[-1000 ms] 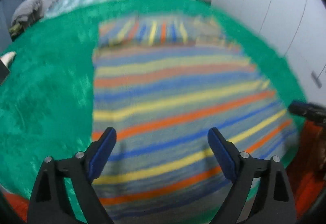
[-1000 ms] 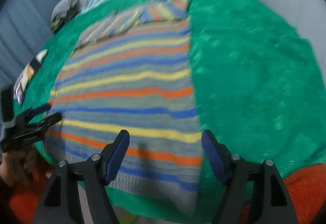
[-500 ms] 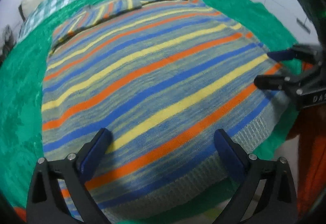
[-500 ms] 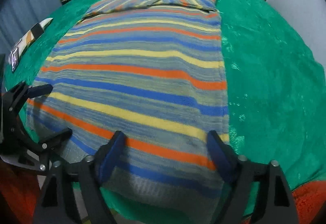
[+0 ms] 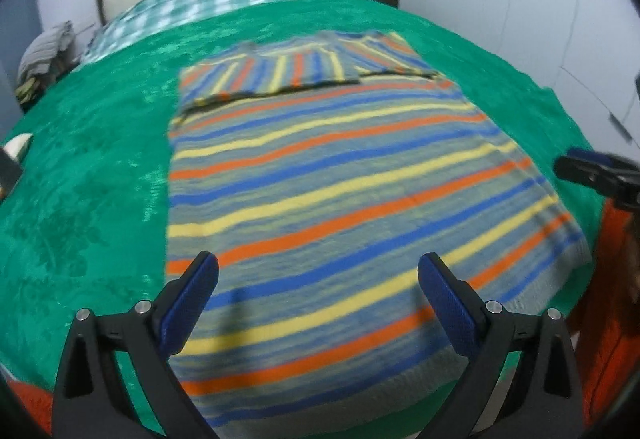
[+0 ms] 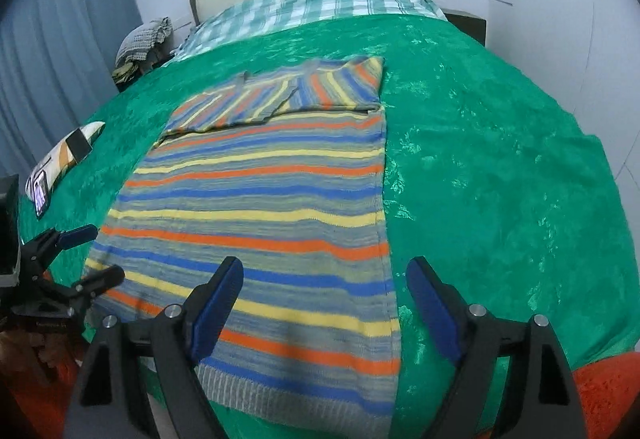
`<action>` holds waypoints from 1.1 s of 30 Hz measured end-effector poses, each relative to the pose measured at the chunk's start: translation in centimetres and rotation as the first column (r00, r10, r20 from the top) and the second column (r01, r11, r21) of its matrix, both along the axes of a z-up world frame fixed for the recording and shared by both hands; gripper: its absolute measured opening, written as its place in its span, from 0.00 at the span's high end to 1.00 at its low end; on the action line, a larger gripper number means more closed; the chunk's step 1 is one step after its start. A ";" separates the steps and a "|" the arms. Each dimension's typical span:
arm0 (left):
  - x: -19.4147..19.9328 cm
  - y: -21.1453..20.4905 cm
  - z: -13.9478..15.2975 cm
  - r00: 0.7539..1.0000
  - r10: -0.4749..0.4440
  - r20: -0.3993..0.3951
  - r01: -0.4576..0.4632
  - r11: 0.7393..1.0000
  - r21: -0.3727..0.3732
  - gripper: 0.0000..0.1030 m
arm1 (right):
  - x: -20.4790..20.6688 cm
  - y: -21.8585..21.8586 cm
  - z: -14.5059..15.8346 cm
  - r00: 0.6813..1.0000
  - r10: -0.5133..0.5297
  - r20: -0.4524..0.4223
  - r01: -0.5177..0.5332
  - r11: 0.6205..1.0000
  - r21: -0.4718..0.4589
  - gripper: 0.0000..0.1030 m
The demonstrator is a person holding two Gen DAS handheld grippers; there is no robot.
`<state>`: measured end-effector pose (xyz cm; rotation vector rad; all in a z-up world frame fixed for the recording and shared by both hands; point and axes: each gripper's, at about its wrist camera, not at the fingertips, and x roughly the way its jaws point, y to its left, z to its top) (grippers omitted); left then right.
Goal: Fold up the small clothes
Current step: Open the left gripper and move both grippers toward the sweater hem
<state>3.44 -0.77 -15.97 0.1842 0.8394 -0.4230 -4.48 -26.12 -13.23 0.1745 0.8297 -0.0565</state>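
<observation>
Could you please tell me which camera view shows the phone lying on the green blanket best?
The right wrist view: the phone lies fully visible at its left edge. The left wrist view catches only a dark, cropped object at its left border, possibly the same phone.

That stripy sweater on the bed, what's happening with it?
A person holding a gripper in each hand is folding the striped sweater on the green blanket. Its sleeves are already folded in across the top. The left gripper and the right gripper are both open and hover over the sweater's bottom edge, near its two corners. Neither one is gripping the cloth yet.
</observation>
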 end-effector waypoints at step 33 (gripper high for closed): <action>1.4 6.4 0.7 0.981 0.193 -0.035 -0.193 0.981 -0.002 0.03 | 0.1 -2.3 0.2 0.998 -0.060 0.013 0.059 0.995 0.085 0.19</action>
